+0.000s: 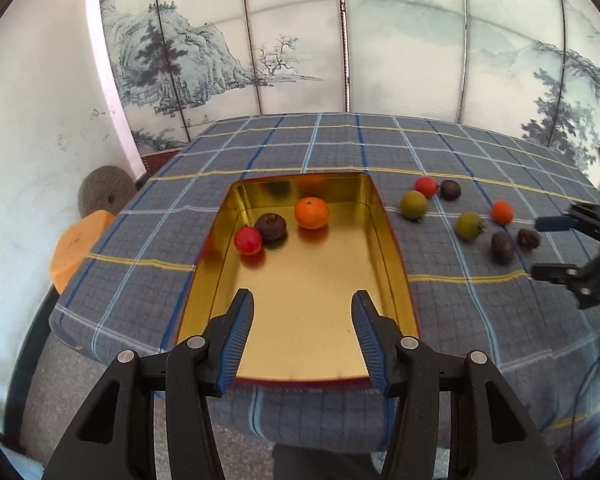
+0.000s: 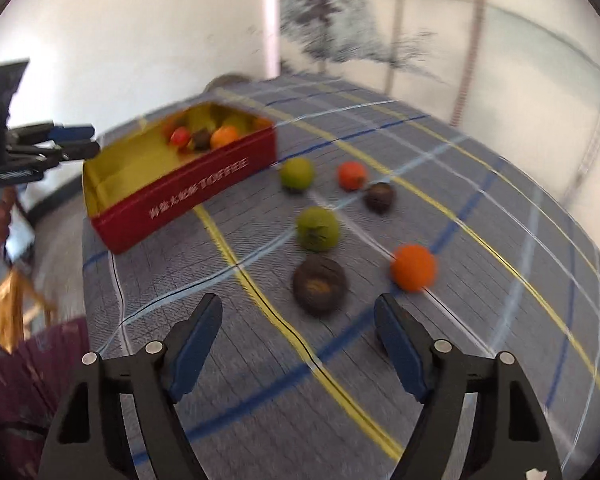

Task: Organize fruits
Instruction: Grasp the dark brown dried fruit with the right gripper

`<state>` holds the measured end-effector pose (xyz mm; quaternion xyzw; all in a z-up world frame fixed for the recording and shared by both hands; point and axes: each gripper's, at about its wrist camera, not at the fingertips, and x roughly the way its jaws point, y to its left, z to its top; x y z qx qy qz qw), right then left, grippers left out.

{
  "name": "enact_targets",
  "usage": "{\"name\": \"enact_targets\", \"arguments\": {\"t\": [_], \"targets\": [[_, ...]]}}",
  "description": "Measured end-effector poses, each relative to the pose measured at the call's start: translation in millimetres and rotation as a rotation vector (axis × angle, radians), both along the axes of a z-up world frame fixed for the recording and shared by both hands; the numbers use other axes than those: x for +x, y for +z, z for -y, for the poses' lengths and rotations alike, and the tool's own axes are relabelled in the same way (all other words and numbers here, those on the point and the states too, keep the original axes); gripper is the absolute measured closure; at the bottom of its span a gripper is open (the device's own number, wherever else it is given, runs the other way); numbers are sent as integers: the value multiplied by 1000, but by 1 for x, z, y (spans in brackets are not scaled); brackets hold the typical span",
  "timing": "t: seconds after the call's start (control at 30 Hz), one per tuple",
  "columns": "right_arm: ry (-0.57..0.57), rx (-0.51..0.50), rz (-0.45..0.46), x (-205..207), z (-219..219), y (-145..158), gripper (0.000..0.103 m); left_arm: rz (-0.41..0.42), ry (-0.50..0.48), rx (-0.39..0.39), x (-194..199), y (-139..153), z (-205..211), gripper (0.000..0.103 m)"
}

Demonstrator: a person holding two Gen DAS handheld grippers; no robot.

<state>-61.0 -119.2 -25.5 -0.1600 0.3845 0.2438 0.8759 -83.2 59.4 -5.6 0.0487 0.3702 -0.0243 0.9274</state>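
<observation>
A red tin with a gold inside (image 1: 312, 292) (image 2: 188, 188) lies on the checked tablecloth. It holds a red fruit (image 1: 247, 241), a dark fruit (image 1: 271, 227) and an orange (image 1: 311, 213). Loose fruits lie to its right: green ones (image 1: 414, 204) (image 2: 318, 228), orange ones (image 1: 502, 212) (image 2: 414, 267), dark ones (image 1: 502, 247) (image 2: 319, 284) and a red one (image 1: 426, 187). My left gripper (image 1: 303, 300) is open and empty over the tin's near end. My right gripper (image 2: 298, 308) (image 1: 550, 246) is open and empty, just short of a dark fruit.
The checked tablecloth (image 1: 340, 148) covers the table. A painted folding screen (image 1: 284, 40) stands behind it. An orange stool (image 1: 76, 248) and a round grey object (image 1: 106, 192) sit left of the table. A wooden chair (image 2: 8, 312) stands at the near left.
</observation>
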Motion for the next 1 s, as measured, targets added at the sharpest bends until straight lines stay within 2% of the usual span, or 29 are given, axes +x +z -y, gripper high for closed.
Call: {"name": "enact_targets", "arguments": {"t": [0.17, 0.23, 0.27, 0.3, 0.37, 0.5, 0.57, 0.73, 0.8, 0.9, 1.0], "targets": [[41, -65, -40, 24, -15, -10, 27, 14, 28, -34, -13, 8, -11, 51], [43, -71, -75, 34, -13, -17, 30, 8, 39, -46, -13, 8, -17, 51], [42, -76, -97, 38, -12, -20, 38, 7, 43, -49, -13, 8, -19, 51], [41, -79, -119, 41, -11, -24, 52, 3, 44, -52, -13, 7, -20, 51], [40, -87, -156, 46, -11, -31, 66, -5, 45, -60, -12, 6, -22, 51], [22, -97, -151, 43, -11, -26, 67, -12, 43, -68, -12, 3, -22, 51], [33, -51, -132, 34, -16, -11, 67, -11, 44, -73, -12, 3, -23, 51], [178, 106, -44, 20, -64, 47, 67, -12, 58, -93, -12, 6, -28, 51], [242, 151, -45, 25, -93, 59, 67, -7, 69, -87, -14, 9, -29, 50], [295, 131, -66, 41, -140, 53, 67, 4, 99, -63, -18, 13, -34, 48], [299, 121, -126, 63, -177, 34, 67, 8, 134, -40, -23, 15, -41, 39]]}}
